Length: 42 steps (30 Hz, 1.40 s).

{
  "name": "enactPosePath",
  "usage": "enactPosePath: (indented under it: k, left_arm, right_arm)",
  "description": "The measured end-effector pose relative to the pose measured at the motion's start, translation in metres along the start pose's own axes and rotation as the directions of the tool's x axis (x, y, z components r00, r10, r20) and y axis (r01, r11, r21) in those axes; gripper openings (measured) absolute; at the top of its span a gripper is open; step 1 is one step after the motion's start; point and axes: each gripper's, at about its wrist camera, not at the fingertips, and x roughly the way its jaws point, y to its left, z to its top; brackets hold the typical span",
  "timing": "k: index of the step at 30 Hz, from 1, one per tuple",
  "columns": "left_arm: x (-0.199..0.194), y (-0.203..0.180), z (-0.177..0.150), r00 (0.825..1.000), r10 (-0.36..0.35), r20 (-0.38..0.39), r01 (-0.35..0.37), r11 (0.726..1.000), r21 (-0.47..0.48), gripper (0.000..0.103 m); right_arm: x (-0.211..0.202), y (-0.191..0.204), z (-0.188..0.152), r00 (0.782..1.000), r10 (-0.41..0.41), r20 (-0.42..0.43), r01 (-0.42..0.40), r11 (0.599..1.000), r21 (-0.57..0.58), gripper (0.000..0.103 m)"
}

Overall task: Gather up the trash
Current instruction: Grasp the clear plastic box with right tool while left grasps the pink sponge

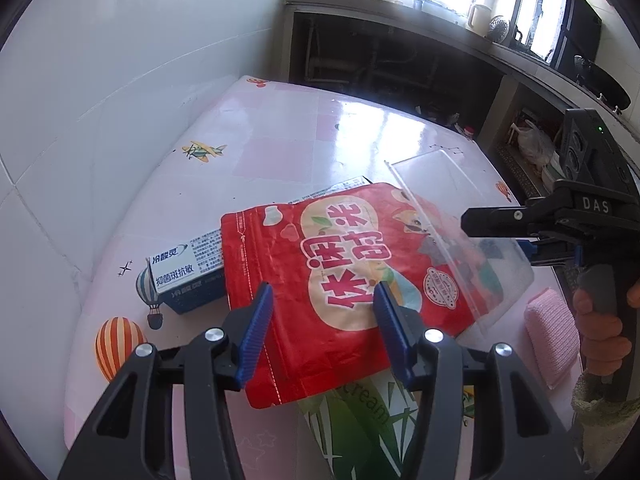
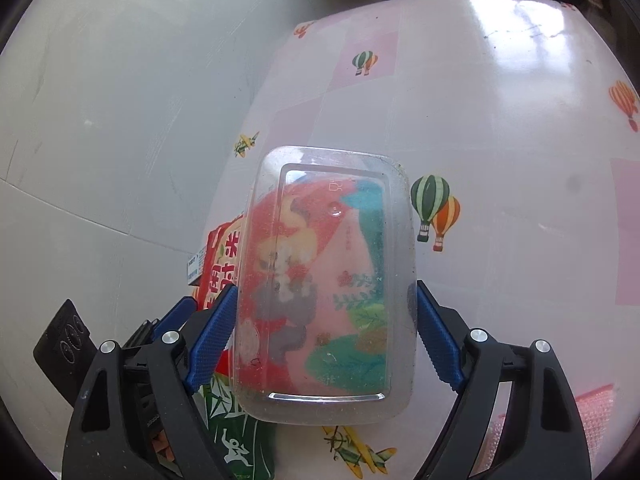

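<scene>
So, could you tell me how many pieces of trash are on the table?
4: the red pouch, a toothpaste box under its left edge, a clear plastic tray on its right, green packaging beneath. More may be hidden.

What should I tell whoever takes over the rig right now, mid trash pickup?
Left gripper: jaws astride the red snack bag, no clear pinch yet.
Right gripper: jaws on both sides of the clear plastic tray, which lies upside down on the bag; contact looks close but unconfirmed.
Also on the table: toothpaste box under the bag's far edge, green wrapper beneath, pink sponge beside.
Done: nothing visibly collected. Left: grip, lift, bin everything.
</scene>
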Motion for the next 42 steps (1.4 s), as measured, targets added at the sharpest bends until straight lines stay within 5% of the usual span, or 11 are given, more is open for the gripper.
enactPosePath:
  k: [8,14,19,23,27,30,35,42]
  left_arm:
    - [-0.014,0.002,0.003,0.999,0.031,0.042,-0.029,0.998,-0.046,0.052]
    - [-0.057,-0.021,0.006,0.988,-0.011,0.154,0.013,1.000,-0.009,0.064]
    - [-0.080,-0.069,0.007,0.977,-0.144,0.159,0.132,0.988,0.084,0.076]
    - [-0.079,-0.121,-0.004,0.951,-0.299,0.075,0.284,0.945,0.161,0.086]
    - [-0.060,-0.172,-0.015,0.927,-0.375,-0.023,0.374,0.915,0.151,0.096]
    - [-0.031,-0.199,-0.024,0.929,-0.363,-0.077,0.370,0.924,0.103,0.097]
    - [0.015,-0.227,-0.031,0.964,-0.241,-0.116,0.249,0.967,0.053,0.097]
    - [0.048,-0.256,-0.043,0.991,-0.077,-0.107,0.090,0.988,0.127,0.097]
  right_arm:
    - [-0.062,-0.028,-0.020,0.993,0.057,0.105,-0.065,0.995,0.076,0.080]
    - [-0.140,-0.042,-0.050,0.963,0.075,0.257,-0.100,0.991,0.086,0.080]
    - [-0.214,-0.057,-0.093,0.916,-0.057,0.397,0.012,0.993,0.115,0.080]
    - [-0.251,-0.072,-0.139,0.861,-0.232,0.453,0.163,0.969,0.185,0.080]
    - [-0.264,-0.089,-0.182,0.823,-0.344,0.453,0.246,0.933,0.263,0.080]
    - [-0.260,-0.104,-0.209,0.813,-0.388,0.435,0.265,0.910,0.317,0.080]
    - [-0.265,-0.123,-0.240,0.816,-0.418,0.400,0.259,0.882,0.395,0.080]
    - [-0.274,-0.130,-0.250,0.812,-0.428,0.397,0.244,0.866,0.437,0.080]
